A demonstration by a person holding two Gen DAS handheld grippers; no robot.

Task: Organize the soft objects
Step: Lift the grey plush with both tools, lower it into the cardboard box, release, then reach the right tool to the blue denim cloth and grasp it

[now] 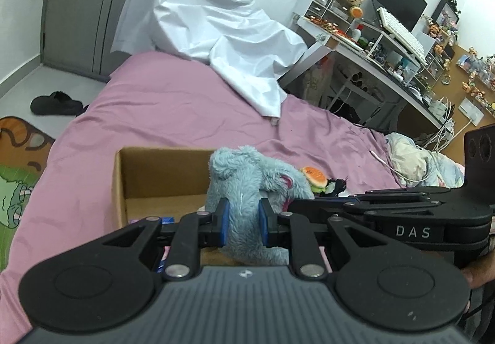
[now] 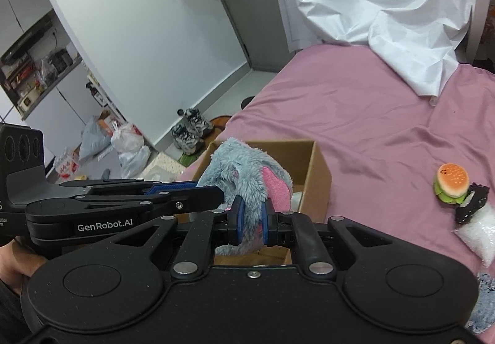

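Note:
A fluffy grey-blue plush toy (image 1: 247,177) with pink ears (image 2: 272,186) hangs over an open cardboard box (image 1: 154,177) on the pink bed. My left gripper (image 1: 243,220) is shut on one part of the plush. My right gripper (image 2: 251,225) is shut on another part of it, and comes in from the right in the left wrist view (image 1: 402,211). The box also shows in the right wrist view (image 2: 312,171). A small burger plush (image 2: 451,183) lies on the bed to the right, next to a black fuzzy item (image 2: 471,201) and a white bag (image 2: 478,232).
A crumpled white sheet (image 1: 216,35) covers the far end of the bed (image 1: 154,109). A cluttered desk (image 1: 386,44) stands at the right. Slippers (image 1: 57,103) and a cartoon rug (image 1: 18,164) lie on the floor at left. Shoes (image 2: 188,130) and bags (image 2: 123,143) sit by the wall.

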